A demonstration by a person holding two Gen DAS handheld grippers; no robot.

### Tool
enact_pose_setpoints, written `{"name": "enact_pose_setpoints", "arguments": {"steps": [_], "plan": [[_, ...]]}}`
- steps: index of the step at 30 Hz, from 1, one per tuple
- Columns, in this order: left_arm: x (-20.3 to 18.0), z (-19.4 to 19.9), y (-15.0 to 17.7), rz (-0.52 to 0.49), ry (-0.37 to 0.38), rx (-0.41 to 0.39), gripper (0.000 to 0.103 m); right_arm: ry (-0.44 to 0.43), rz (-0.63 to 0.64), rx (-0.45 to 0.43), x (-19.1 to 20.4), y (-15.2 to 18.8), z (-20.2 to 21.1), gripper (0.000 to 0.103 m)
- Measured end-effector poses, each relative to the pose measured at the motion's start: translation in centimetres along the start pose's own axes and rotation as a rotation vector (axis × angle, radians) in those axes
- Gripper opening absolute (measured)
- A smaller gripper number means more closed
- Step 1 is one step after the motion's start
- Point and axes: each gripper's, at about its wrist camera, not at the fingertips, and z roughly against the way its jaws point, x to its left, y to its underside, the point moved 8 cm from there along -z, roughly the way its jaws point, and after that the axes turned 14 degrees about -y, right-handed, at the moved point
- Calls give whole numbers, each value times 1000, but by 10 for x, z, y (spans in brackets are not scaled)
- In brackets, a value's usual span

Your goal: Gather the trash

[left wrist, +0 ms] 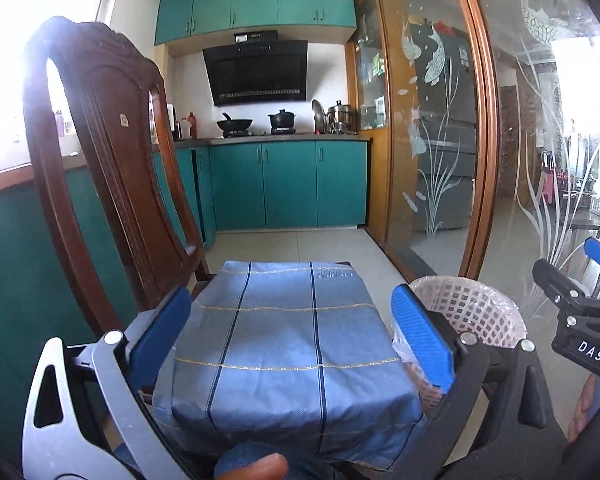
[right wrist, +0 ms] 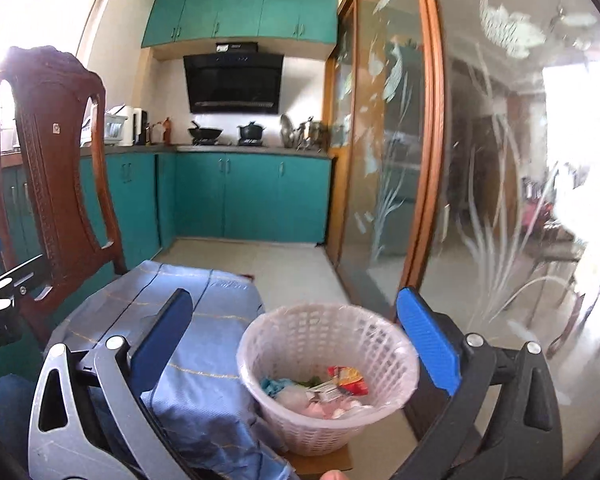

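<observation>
A white lattice waste basket with a clear liner stands low at the right of a small table under a blue striped cloth. Inside it lie a red snack wrapper, a teal scrap and white crumpled bits. My right gripper hangs above the basket, open, with nothing between its blue pads. My left gripper is open too, over the bare cloth, with the basket behind its right finger. The right gripper shows at the right edge of the left wrist view.
A carved dark wooden chair stands at the table's left side. Etched glass sliding doors in a wooden frame run along the right, close to the basket. Teal kitchen cabinets and a stove with pots lie beyond a tiled floor.
</observation>
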Motion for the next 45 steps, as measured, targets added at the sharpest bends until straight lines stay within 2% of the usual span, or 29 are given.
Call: {"name": "enact_pose_setpoints", "arguments": {"steps": [2, 12, 45], "plan": [[0, 5, -1, 5, 4, -8, 100, 28, 10, -8, 1, -3, 7, 100], [2, 19, -5, 8, 12, -36, 100, 17, 25, -18, 7, -6, 19, 100], [-4, 20, -7, 0, 26, -37, 100, 23, 20, -22, 5, -6, 20, 100]]}}
